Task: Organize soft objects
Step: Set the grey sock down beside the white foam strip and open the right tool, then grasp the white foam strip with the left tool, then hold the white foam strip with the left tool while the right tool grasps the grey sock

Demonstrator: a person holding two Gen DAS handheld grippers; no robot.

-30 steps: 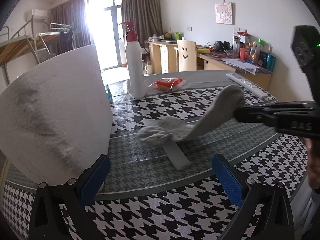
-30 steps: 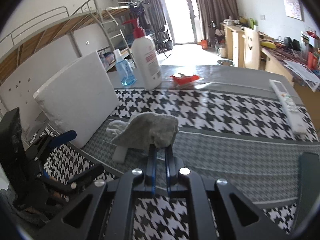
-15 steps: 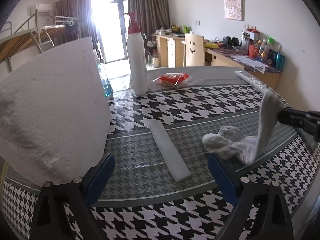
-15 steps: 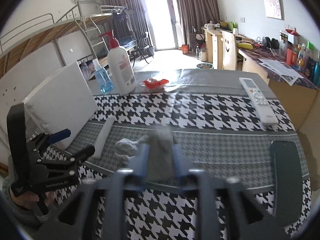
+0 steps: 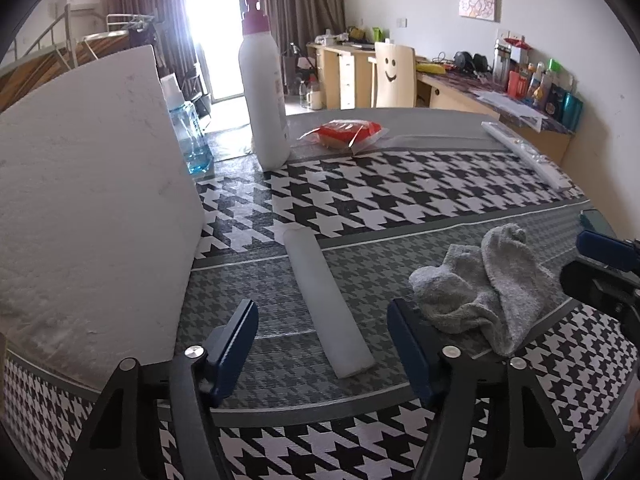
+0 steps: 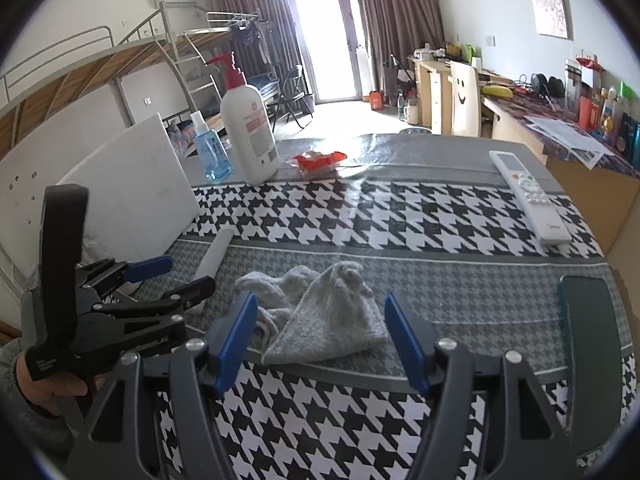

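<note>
The grey sock lies crumpled on the grey band of the table, close to its near edge, one part folded over the other; it looks set down there to be straightened. The right gripper hovers just before it with jaws spread wide, grasping nothing, lined up to take the cloth again. The white foam strip lies just left of the sock, apart from it. The left gripper is likewise released and empty, its jaws straddling the strip's near end. The foam board leans along the left edge.
</note>
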